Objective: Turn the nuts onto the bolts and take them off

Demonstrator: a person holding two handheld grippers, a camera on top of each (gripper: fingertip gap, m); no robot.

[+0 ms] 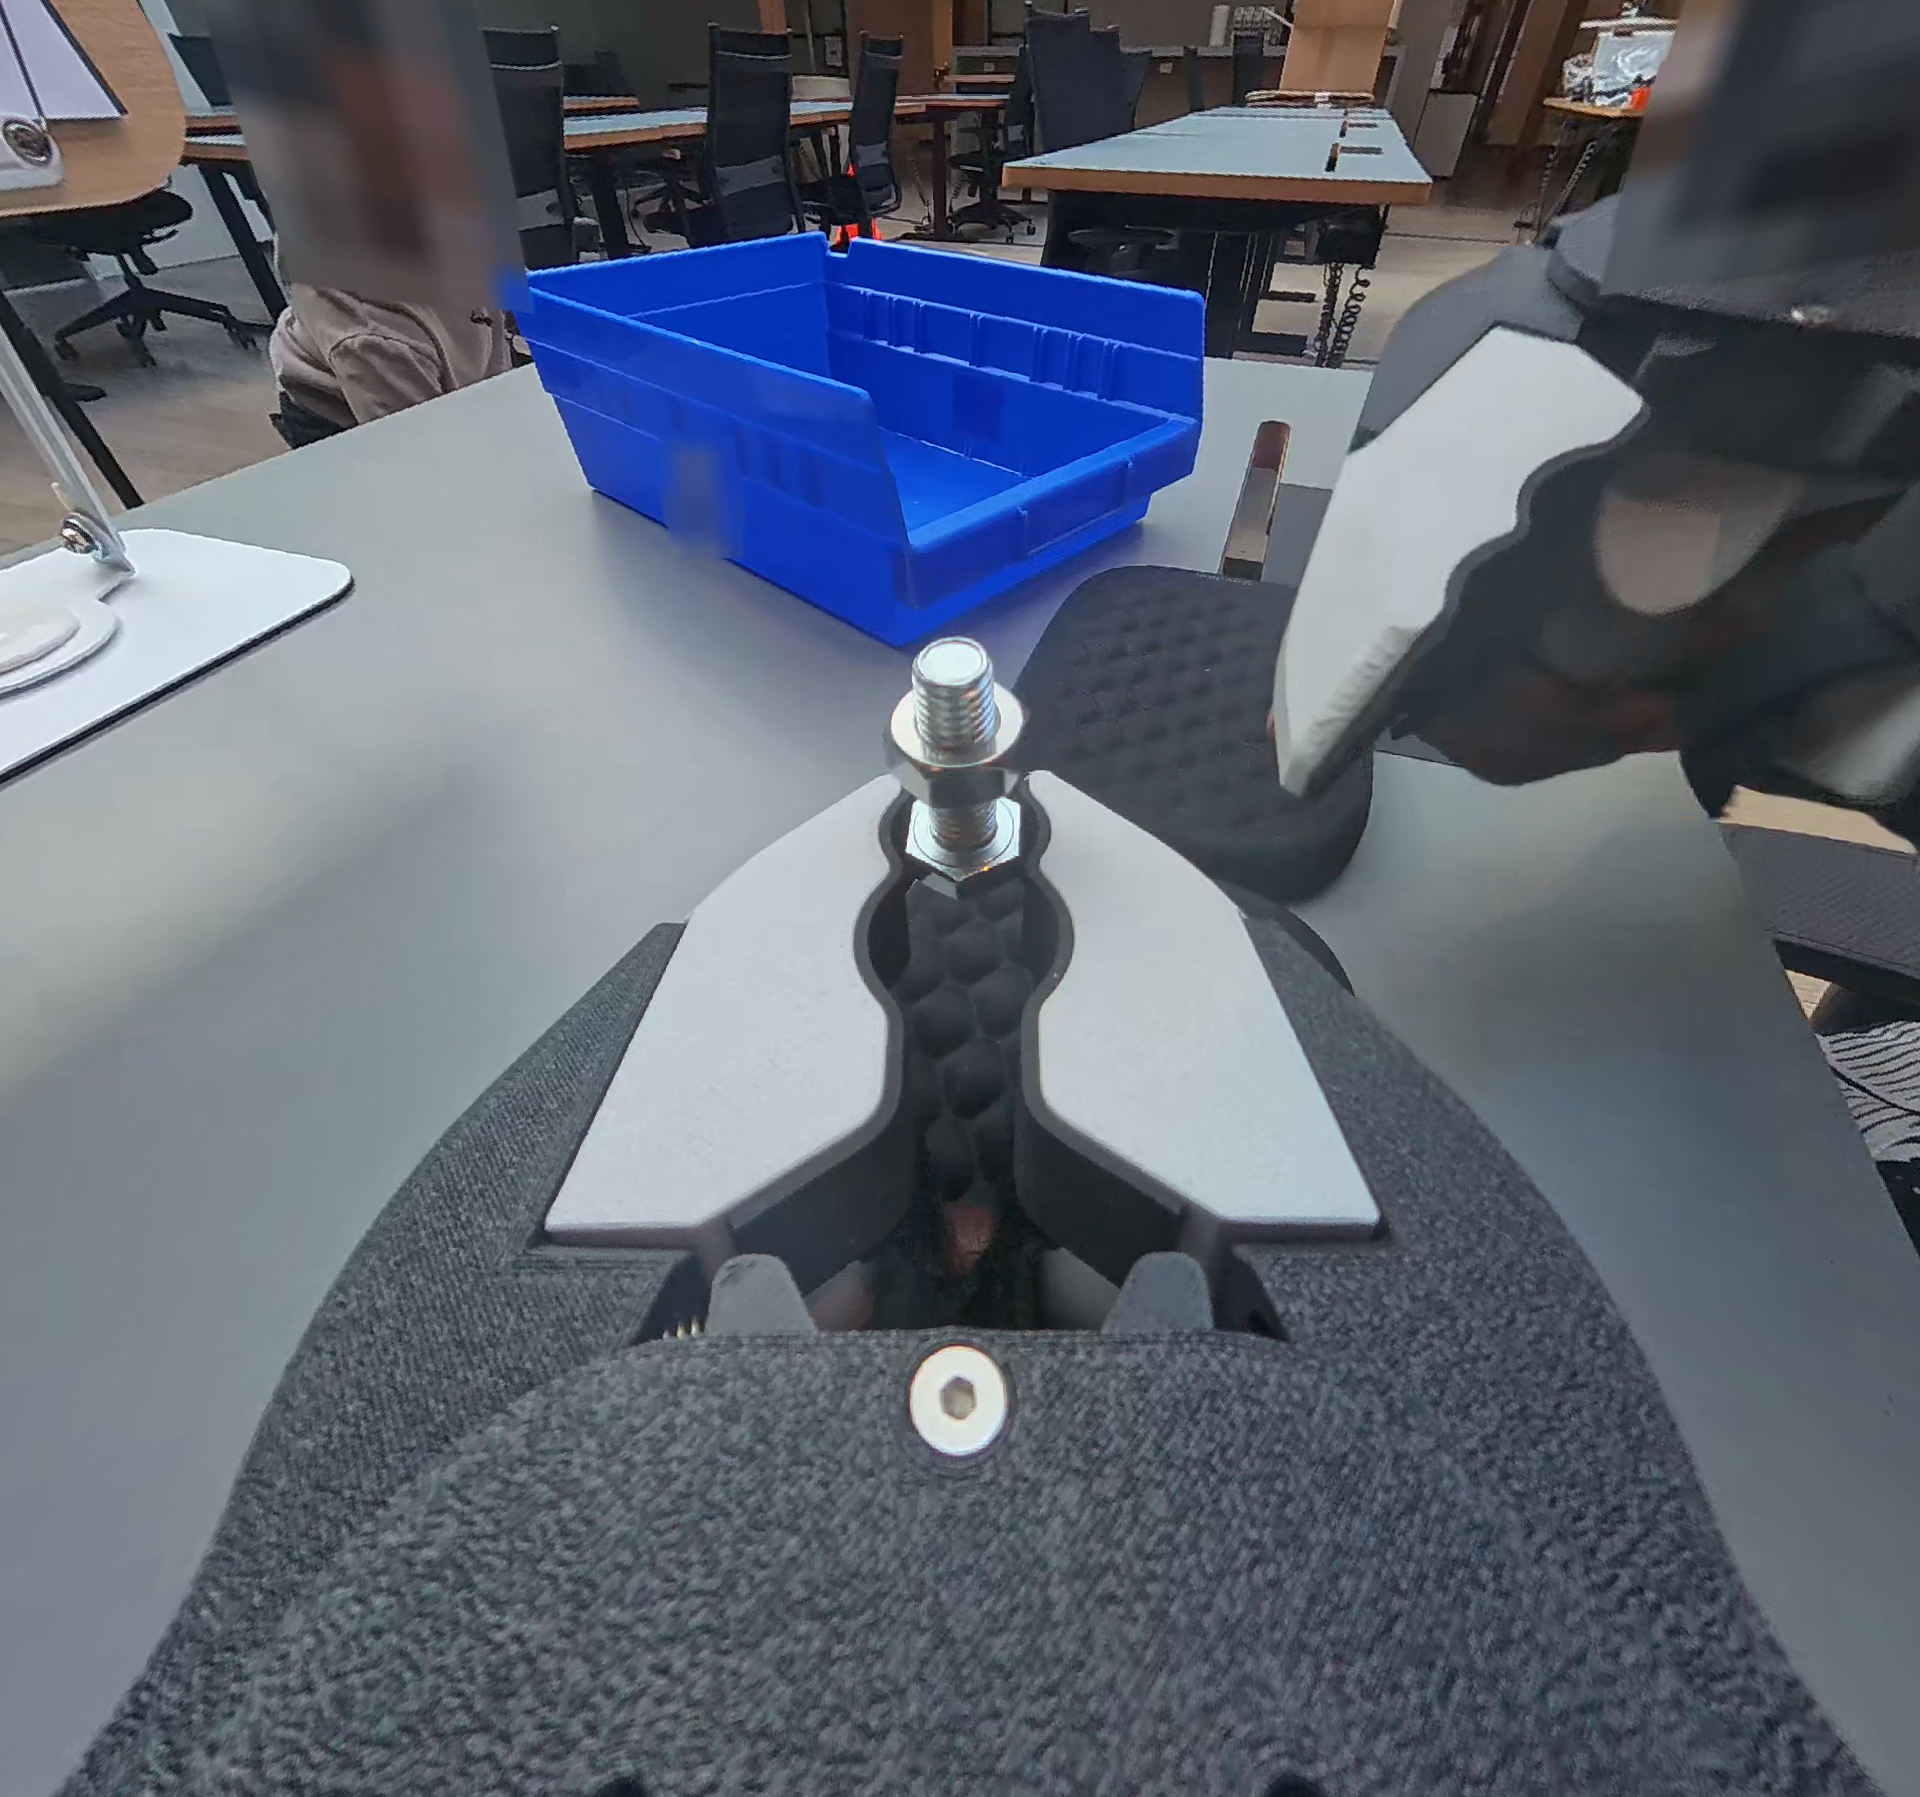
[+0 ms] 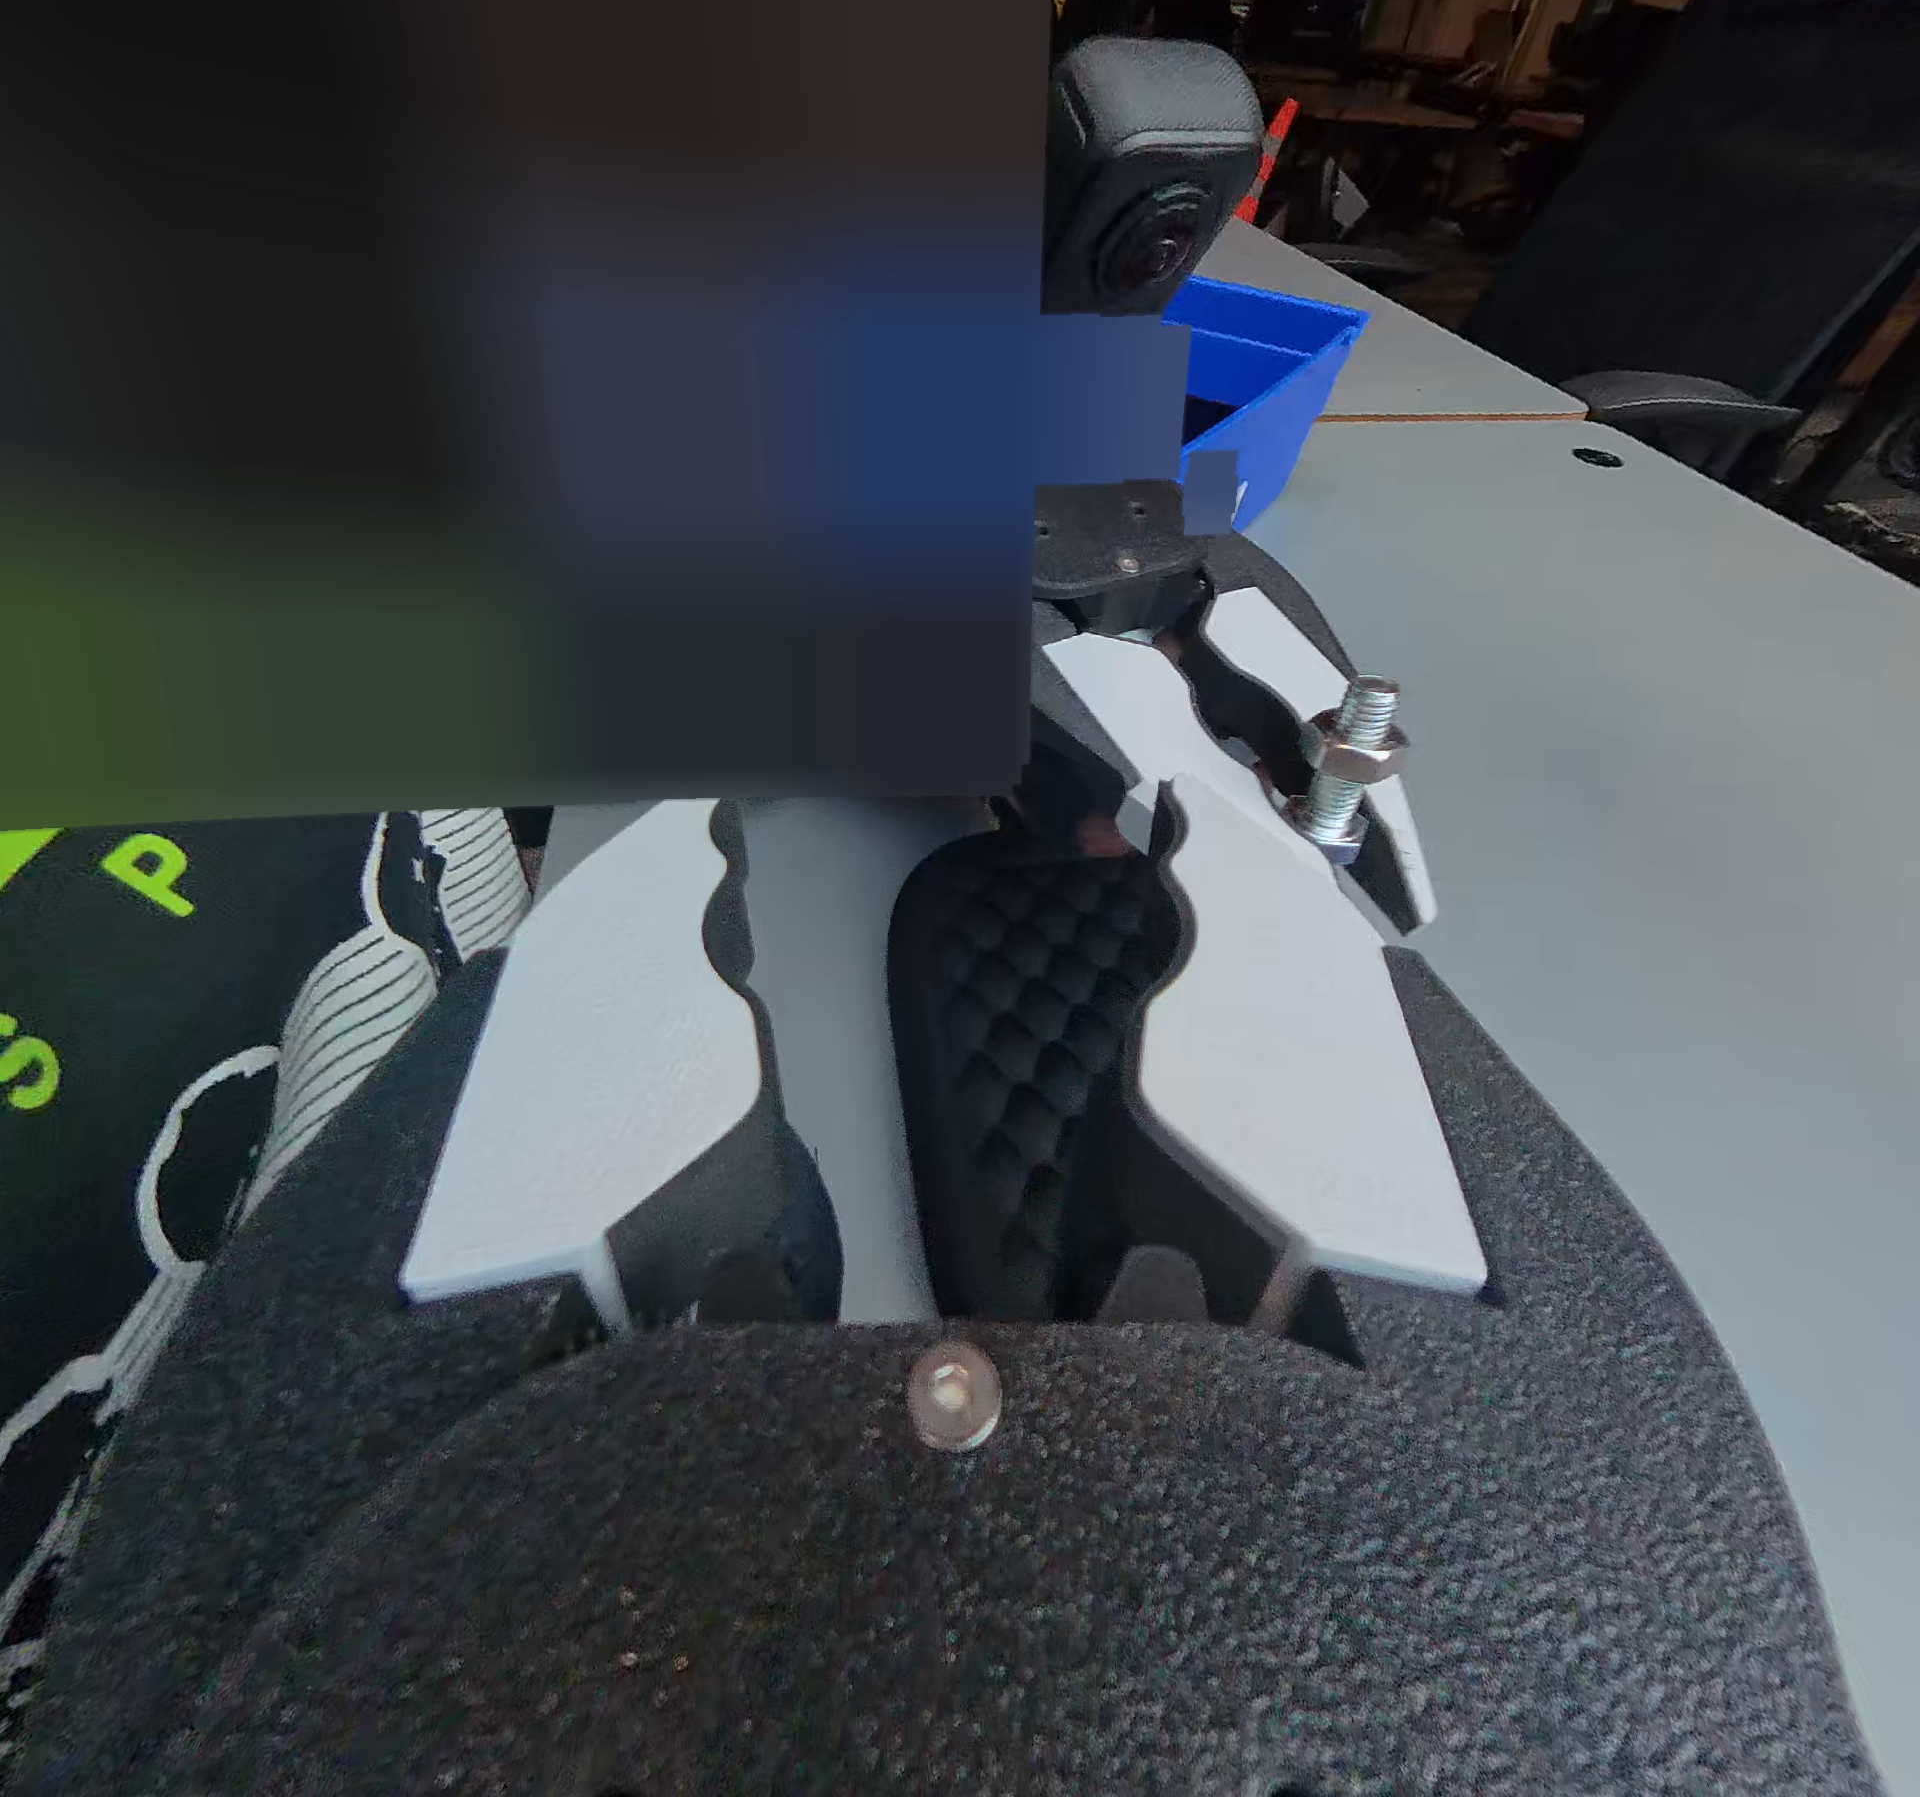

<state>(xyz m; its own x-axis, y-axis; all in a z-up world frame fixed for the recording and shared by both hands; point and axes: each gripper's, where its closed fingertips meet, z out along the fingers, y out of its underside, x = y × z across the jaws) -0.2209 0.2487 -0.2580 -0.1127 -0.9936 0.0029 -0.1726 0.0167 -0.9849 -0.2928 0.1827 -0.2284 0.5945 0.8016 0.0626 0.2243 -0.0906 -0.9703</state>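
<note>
In the left wrist view my left gripper (image 1: pixel 956 812) is shut on the head end of a silver bolt (image 1: pixel 951 682). The threaded shank points away from me and a hex nut (image 1: pixel 954 745) sits partway down the thread. My right gripper (image 2: pixel 935 833) is open and empty, with a wide gap between its white-topped fingers (image 2: pixel 1278 1051). It sits close to the right of the bolt; one of its fingers (image 1: pixel 1434 521) shows in the left wrist view. The right wrist view shows my left gripper (image 2: pixel 1340 812) holding the bolt (image 2: pixel 1325 802) and nut (image 2: pixel 1356 745).
A blue plastic bin (image 1: pixel 862 417) stands on the grey table (image 1: pixel 520 812) beyond the bolt, with nothing visible inside. A white stand base (image 1: pixel 156 615) lies at the left. A black dimpled pad (image 1: pixel 1174 708) sits right of the bolt. A person's dark printed garment (image 2: pixel 156 1020) is at the table edge.
</note>
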